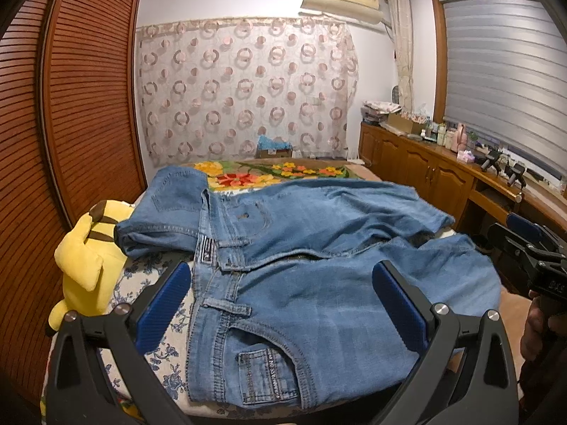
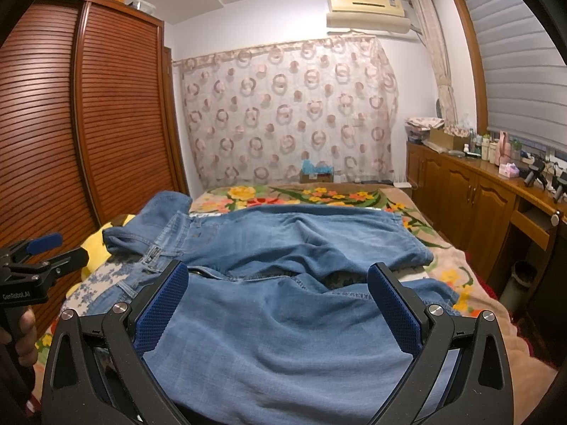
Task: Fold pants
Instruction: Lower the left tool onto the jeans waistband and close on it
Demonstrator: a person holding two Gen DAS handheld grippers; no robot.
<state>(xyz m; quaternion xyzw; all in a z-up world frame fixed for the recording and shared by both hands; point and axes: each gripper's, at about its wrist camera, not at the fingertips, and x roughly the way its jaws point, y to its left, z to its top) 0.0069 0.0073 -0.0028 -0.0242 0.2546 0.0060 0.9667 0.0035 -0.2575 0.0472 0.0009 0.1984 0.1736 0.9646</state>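
Light blue jeans [image 1: 301,248] lie spread across the bed, waistband to the left and legs running right, the far leg lying loosely over the near one. My left gripper [image 1: 283,294] hovers open over the waistband and front pocket, with nothing between its blue pads [image 1: 163,304]. In the right wrist view the same jeans [image 2: 283,283] fill the foreground, and my right gripper [image 2: 280,297] is open above the thigh area near the crotch seam. Each gripper shows in the other's view: the right gripper [image 1: 531,251] at the right edge and the left gripper [image 2: 39,255] at the left edge, both held by a hand.
A yellow plush toy [image 1: 88,258] sits at the bed's left edge beside the waistband. A floral blanket [image 2: 319,194] covers the far bed. A wooden slatted wardrobe [image 1: 71,88] stands left; a wooden cabinet [image 2: 467,191] with bottles lines the right wall under the blinds.
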